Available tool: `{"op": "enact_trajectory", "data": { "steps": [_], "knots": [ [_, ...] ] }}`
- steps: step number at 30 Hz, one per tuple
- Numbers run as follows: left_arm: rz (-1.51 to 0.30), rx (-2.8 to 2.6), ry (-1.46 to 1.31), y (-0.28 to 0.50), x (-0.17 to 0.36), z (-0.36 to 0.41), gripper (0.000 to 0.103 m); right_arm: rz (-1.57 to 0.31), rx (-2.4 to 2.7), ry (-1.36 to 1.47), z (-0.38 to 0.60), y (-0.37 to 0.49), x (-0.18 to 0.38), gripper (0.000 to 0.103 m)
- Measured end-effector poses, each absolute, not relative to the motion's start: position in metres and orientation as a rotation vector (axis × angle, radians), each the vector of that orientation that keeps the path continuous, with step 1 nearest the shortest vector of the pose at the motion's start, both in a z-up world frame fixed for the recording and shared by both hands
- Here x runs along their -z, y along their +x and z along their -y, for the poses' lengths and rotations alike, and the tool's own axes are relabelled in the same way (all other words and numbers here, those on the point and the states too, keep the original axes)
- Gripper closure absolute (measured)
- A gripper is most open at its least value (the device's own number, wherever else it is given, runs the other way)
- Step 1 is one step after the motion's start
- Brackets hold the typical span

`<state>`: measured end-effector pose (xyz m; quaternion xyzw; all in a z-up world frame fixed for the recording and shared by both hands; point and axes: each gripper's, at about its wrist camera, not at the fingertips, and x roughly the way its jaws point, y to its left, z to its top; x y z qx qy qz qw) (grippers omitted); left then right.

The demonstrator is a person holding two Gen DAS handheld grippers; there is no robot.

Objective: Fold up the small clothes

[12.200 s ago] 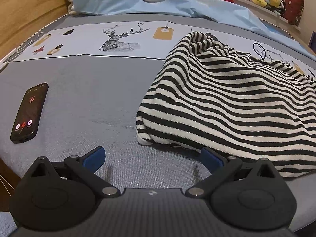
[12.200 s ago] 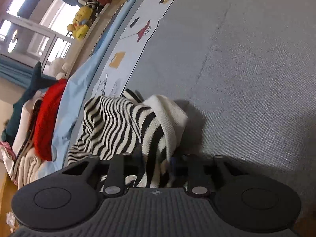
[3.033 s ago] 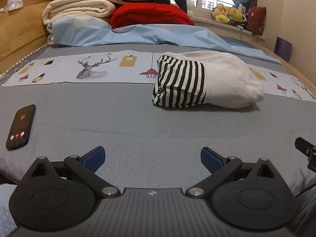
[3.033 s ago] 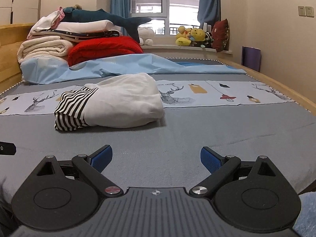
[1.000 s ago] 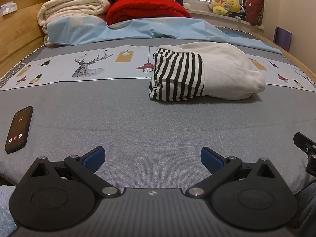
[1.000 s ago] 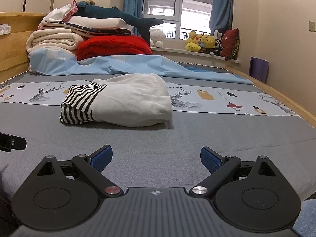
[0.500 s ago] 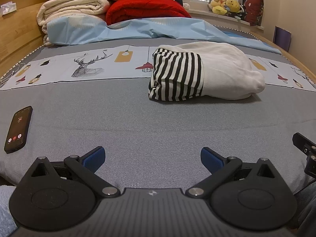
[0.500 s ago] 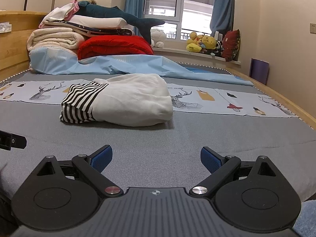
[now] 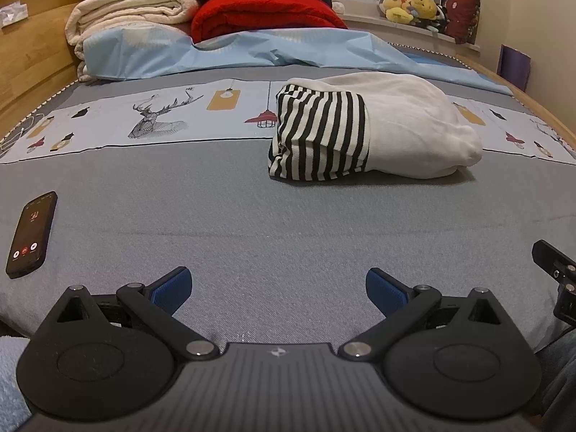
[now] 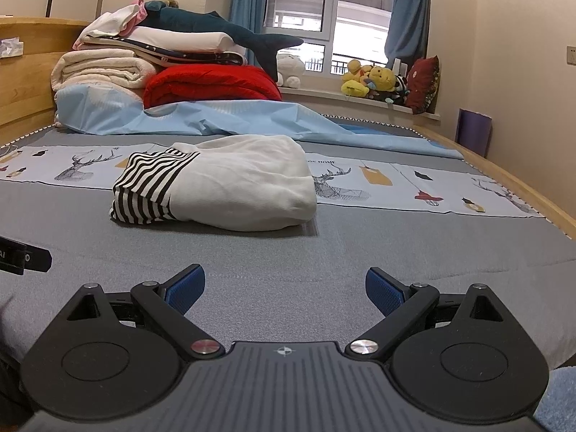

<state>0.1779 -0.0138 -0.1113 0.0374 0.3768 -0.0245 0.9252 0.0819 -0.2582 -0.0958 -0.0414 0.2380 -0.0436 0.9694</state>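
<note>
With both my left claw and right claw released and drawn back, the striped-and-white garment lay folded ahead, apparently finished.

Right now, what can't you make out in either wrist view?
- Folded striped-and-white knit garment: inner layers and underside hidden by its own top fold, both views.
- Black smartphone: screen text too small, left view; absent from right view.
- Right gripper: only a fragment at the left view's right edge.
</note>
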Motion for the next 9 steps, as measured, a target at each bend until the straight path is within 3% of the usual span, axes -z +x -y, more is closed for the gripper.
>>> {"op": "enact_trajectory", "data": {
  "steps": [9],
  "knots": [
    [-0.784, 0.048, 0.076, 0.1769, 0.1129, 0.0162, 0.0, -0.478, 0.07, -0.089, 0.26, 0.0804, 0.0945, 0.007]
  ]
}}
